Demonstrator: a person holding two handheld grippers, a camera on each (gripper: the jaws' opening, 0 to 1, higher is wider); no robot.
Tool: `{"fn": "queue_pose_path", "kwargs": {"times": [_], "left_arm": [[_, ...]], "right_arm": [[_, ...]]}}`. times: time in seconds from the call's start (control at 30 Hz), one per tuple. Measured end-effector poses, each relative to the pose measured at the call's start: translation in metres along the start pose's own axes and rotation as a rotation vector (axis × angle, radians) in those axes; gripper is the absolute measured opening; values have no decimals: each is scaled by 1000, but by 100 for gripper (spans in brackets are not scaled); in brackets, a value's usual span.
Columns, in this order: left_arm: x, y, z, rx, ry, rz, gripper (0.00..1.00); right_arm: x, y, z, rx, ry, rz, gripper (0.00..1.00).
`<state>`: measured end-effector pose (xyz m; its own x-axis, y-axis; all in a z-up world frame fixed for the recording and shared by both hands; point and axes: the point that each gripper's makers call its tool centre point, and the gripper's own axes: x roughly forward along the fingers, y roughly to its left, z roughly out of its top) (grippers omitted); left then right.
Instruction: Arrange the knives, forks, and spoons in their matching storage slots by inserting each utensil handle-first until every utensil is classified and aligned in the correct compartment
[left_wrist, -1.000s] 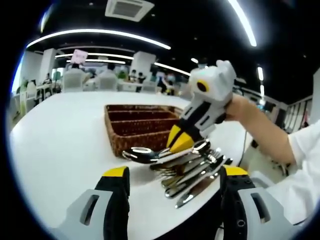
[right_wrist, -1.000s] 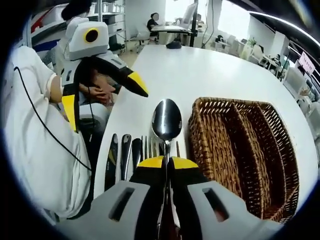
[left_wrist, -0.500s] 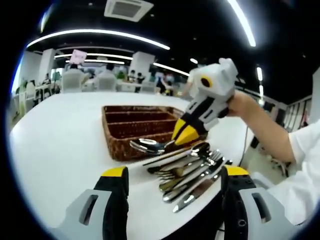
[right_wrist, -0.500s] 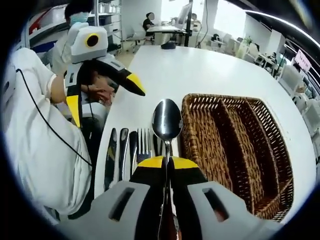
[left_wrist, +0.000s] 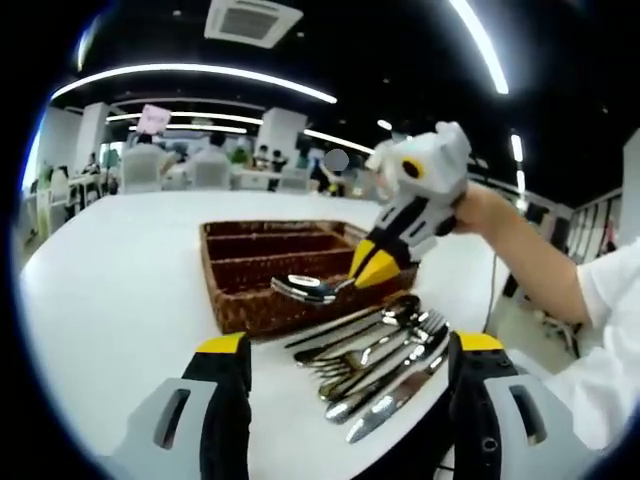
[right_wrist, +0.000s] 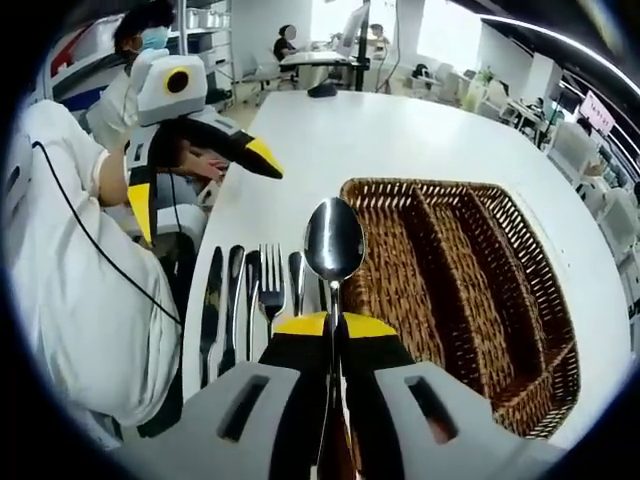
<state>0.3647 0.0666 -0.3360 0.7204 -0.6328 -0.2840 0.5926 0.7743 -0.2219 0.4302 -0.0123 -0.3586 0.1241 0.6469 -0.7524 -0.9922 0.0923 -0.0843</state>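
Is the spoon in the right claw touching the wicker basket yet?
Apart. In the left gripper view, the shiny metal spoon, shut in the right claw, hangs above the brown wicker basket's near rim with a gap beneath its bowl.

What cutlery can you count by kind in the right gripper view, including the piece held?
Steel table knives: 3
Steel fork: 1
Steel spoons: 2, one in the right claw
Total: 6; others may hide behind the claw.
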Motion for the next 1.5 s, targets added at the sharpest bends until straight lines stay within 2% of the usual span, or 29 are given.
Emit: {"fn": "queue_pose_path", "kwargs": {"times": [0.37,0.8,1.5], "left_arm": [[8,3,13,8,-24,2,87],[11,13,22,18,-53,18,92],[32,26,36,24,-48,14,94]], "right_arm": [[-8,-18,1,15,5,-13,2],[-6,-37,4,19,16,-18,2],[-11,-76,9,33,10,-38,2]]}}
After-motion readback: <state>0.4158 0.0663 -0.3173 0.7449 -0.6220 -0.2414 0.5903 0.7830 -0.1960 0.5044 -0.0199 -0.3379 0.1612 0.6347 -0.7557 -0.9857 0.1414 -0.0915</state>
